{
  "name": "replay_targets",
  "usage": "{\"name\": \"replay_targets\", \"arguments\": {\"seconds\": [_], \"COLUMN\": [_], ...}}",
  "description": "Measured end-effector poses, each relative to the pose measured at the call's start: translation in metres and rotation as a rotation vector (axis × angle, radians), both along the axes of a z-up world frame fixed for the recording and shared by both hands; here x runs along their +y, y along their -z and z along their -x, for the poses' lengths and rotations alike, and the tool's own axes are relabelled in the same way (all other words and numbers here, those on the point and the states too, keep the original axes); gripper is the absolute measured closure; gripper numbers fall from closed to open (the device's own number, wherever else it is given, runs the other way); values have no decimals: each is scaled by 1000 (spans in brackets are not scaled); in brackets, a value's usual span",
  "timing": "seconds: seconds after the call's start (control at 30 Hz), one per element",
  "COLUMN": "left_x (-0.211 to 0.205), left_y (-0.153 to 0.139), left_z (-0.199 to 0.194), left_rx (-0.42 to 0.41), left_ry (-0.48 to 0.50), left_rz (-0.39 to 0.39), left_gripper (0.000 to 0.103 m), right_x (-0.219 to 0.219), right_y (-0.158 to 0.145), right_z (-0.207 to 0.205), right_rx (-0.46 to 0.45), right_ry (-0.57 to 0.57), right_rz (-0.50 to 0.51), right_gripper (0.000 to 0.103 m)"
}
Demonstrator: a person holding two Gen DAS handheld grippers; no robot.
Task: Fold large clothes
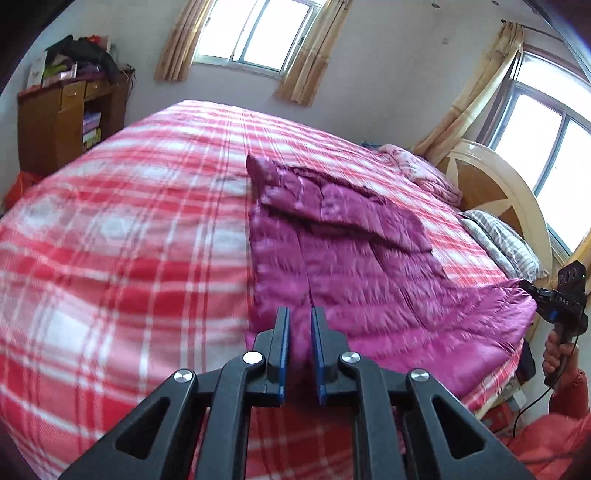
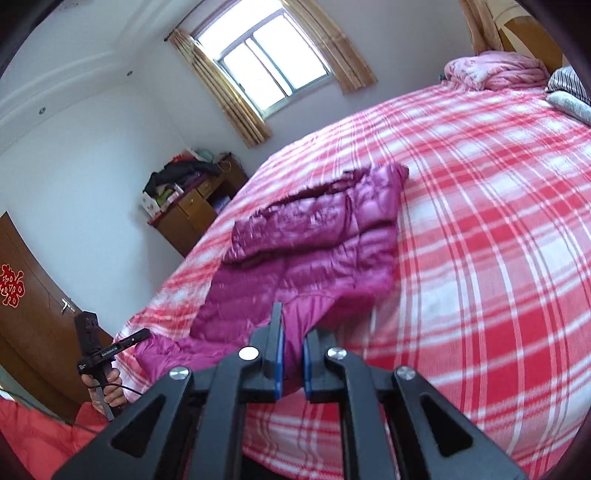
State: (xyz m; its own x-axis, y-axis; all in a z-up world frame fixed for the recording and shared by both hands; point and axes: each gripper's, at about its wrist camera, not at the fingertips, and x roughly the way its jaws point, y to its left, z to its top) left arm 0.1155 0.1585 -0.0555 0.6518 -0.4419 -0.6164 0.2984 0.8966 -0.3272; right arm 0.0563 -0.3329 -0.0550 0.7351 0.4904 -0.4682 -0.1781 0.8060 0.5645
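1. A magenta quilted down jacket (image 1: 343,251) lies on a bed covered by a red-and-white plaid blanket (image 1: 122,229), its far part flat on the blanket and its near hem raised off it.
2. The left gripper (image 1: 300,325) pinches the near hem: magenta fabric sits between its 2 blue pads (image 1: 283,343), which are pressed onto it.
3. The right gripper (image 2: 291,332) likewise pinches the hem, with a fold of the jacket (image 2: 314,236) caught between its blue pads (image 2: 279,354).
4. In the left wrist view, the right gripper (image 1: 532,286) shows at the right edge, gripping the jacket's corner, held by a hand (image 1: 554,350) in a red sleeve (image 1: 569,391).
5. In the right wrist view, the left gripper (image 2: 142,336) shows at lower left, touching the other corner of the hem, held by a hand (image 2: 109,387).
6. One sleeve of the jacket is folded across its upper body.
7. A rumpled pink quilt (image 2: 495,70) and a striped pillow (image 1: 506,243) lie at the head of the bed beside a wooden headboard (image 1: 491,192).
8. A wooden cabinet (image 1: 66,118) piled with clothes stands by the far wall, below a curtained window (image 1: 255,33).
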Motion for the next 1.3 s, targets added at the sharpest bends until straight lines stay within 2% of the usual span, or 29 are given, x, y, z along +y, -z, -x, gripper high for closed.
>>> {"name": "replay_targets", "arguments": {"seconds": [0.17, 0.37, 0.53, 0.77, 0.83, 0.93, 1.03, 1.1, 1.13, 1.23, 1.3], "left_x": [-17, -30, -16, 30, 35, 41, 48, 53, 58, 68, 66], "left_y": [-30, -37, -52, -92, -95, -89, -78, -75, -75, -79, -73], "left_z": [-57, -117, -153, -161, -156, -129, -98, -83, -76, -57, -58], "left_rx": [-57, -55, -64, -190, -211, -250, -276, -283, -284, -286, -265], "left_ry": [8, -20, -41, -115, -89, -2, 83, 102, 102, 52, 31], "left_rz": [-86, -122, -70, -47, -41, 16, 42, 34, 21, -108, -167], "left_gripper": [92, 92, 92, 92, 91, 91, 80, 66, 66, 60, 40], "right_x": [-5, -10, -11, -23, -25, -22, -16, -14, -15, -16, -15], "right_y": [-9, -7, -7, 0, 4, 10, 15, 18, 20, 23, 25], "right_z": [-48, -102, -139, -179, -188, -198, -206, -209, -211, -216, -218], "right_rx": [16, 60, 88, 116, 125, 141, 157, 166, 170, 172, 169], "right_ry": [42, 88, 125, 175, 190, 197, 199, 211, 216, 218, 219], "right_rz": [-8, -50, -30, -51, -60, -51, -21, 6, 7, 12, 35], "right_gripper": [93, 93, 93, 93, 93, 93, 93, 93, 93, 93, 93]}}
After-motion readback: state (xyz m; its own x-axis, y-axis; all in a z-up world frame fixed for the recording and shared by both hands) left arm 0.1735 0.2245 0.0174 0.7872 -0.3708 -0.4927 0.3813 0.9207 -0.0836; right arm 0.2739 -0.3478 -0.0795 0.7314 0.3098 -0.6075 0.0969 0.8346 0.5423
